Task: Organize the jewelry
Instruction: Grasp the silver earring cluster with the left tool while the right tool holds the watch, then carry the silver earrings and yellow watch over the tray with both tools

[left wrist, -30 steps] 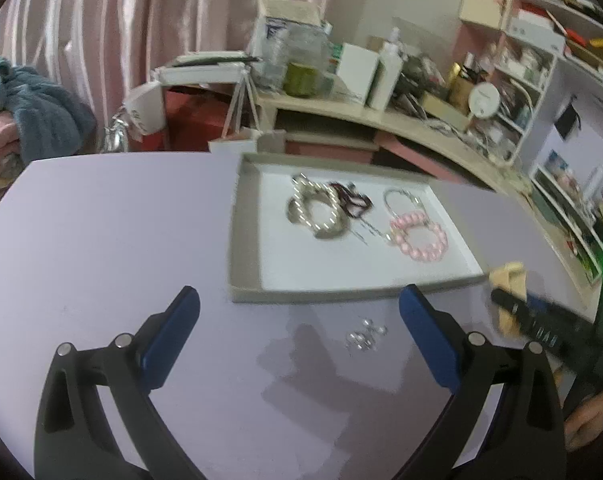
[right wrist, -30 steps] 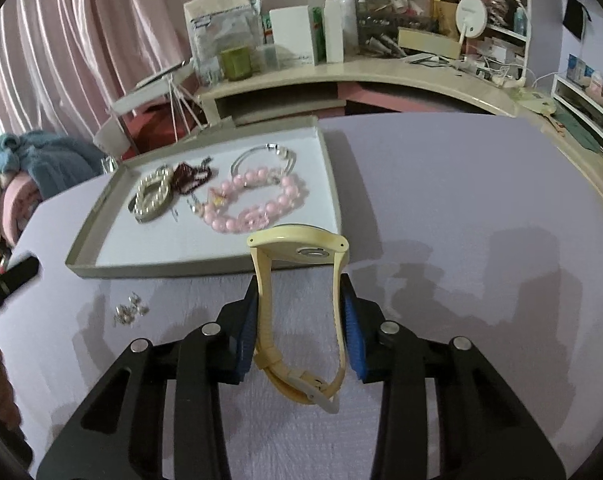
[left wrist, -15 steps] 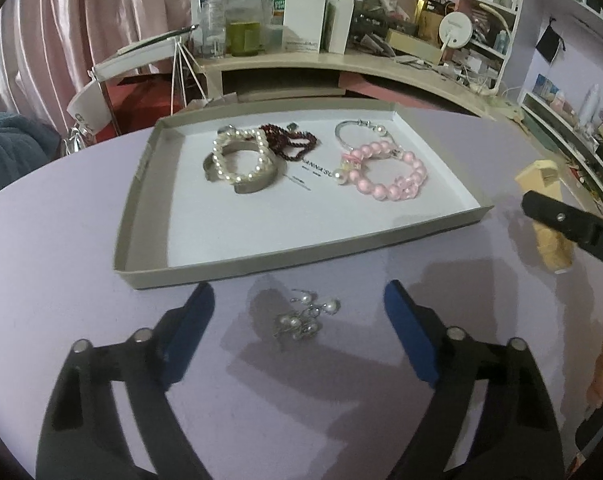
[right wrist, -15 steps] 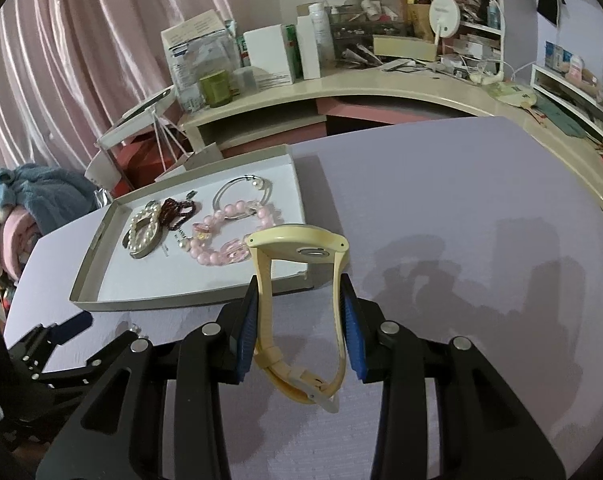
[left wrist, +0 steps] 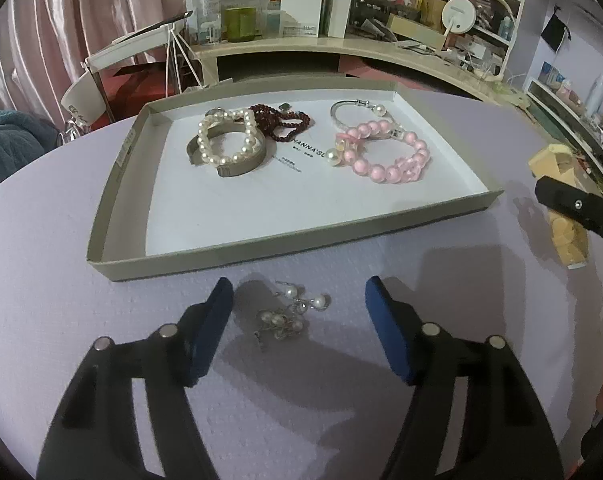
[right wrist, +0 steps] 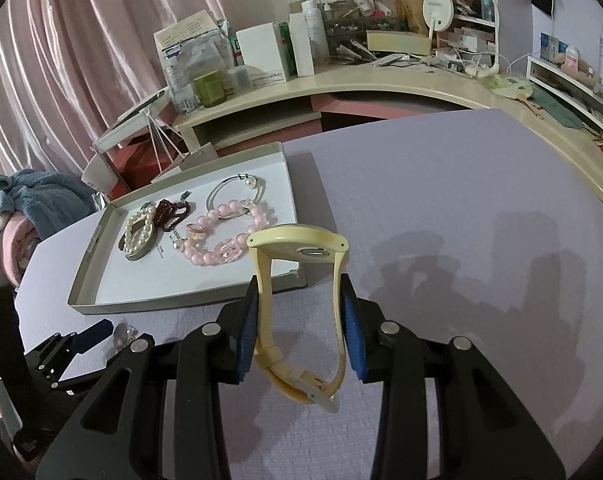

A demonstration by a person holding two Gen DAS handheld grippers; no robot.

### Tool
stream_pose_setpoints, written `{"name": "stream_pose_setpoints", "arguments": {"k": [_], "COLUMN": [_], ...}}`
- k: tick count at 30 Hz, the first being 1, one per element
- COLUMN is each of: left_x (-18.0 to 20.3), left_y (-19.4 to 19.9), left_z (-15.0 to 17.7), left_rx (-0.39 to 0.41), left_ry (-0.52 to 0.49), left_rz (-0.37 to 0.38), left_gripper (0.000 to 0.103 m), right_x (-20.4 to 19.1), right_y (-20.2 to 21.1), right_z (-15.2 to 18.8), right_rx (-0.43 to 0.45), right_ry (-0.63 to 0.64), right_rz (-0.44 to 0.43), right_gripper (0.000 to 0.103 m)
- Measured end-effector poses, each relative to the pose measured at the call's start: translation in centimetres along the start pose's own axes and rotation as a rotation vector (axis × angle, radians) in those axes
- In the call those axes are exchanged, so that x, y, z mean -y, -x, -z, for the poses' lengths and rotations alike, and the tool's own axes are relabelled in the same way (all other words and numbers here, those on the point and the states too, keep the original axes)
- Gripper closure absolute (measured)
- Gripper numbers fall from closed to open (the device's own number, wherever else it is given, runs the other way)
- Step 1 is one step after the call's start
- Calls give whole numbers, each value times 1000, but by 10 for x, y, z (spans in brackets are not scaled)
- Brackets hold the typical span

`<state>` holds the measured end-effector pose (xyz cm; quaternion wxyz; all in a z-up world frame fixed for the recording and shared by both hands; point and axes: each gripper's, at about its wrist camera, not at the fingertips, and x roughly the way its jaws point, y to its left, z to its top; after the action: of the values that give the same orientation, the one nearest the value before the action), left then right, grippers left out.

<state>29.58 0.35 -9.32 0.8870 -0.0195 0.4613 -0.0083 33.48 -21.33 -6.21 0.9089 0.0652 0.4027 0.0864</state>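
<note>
A shallow grey tray (left wrist: pixel 117 184) with a white floor lies on the lilac table. In it lie a white pearl bracelet (left wrist: pixel 225 140), a dark red bead bracelet (left wrist: pixel 281 122), a silver bangle (left wrist: pixel 353 108) and a pink bead bracelet (left wrist: pixel 385 156). A small heap of pearl earrings (left wrist: pixel 289 312) lies on the table just in front of the tray. My left gripper (left wrist: pixel 299 316) is open and low, its blue pads on either side of the earrings. My right gripper (right wrist: pixel 299 312) is shut on a yellow wristwatch (right wrist: pixel 297 248), held above the table near the tray's right corner (right wrist: pixel 297 276).
A curved cream desk (right wrist: pixel 381 80) crowded with boxes, bottles and a round mirror (right wrist: pixel 437 10) runs behind the table. A folding chair (left wrist: pixel 141 40) and a pile of blankets (right wrist: pixel 33 208) stand at the far left. Shelves (left wrist: pixel 573 92) line the right wall.
My left gripper has moved forward and down, so the earrings now lie between its open pads. My right gripper has drawn back and risen with the watch still held.
</note>
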Motion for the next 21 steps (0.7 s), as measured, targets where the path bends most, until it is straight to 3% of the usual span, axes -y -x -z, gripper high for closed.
{"name": "stream_pose_setpoints", "arguments": {"k": [4,9,10,12,17,21], "left_x": [4,12,15,19,14,1], "left_y": [-2,0,0,1,6,29], "left_z": [1,3,4,5,5,-3], "left_rx": [14,35,37,41,13,42], "left_ry": [-22,-45,-55,-76,-53,-28], "left_rz": [-32,-31,-30,-41,22,75], "left_gripper": [46,92,96,96,97,97], "right_x": [1,1,1,0,1,-1], "right_y": [-1,-2,-2,-2,-1,4], "right_z": [0,0,1,1,-2,-7], "right_rx": [-2,-7,-9,-9,0,20], "right_ry": [-7,-15,-18,-18,-24,-25], "right_rz": [1,1,0,-2,-6,-18], "right_gripper": [64,64,64,64,64,64]}}
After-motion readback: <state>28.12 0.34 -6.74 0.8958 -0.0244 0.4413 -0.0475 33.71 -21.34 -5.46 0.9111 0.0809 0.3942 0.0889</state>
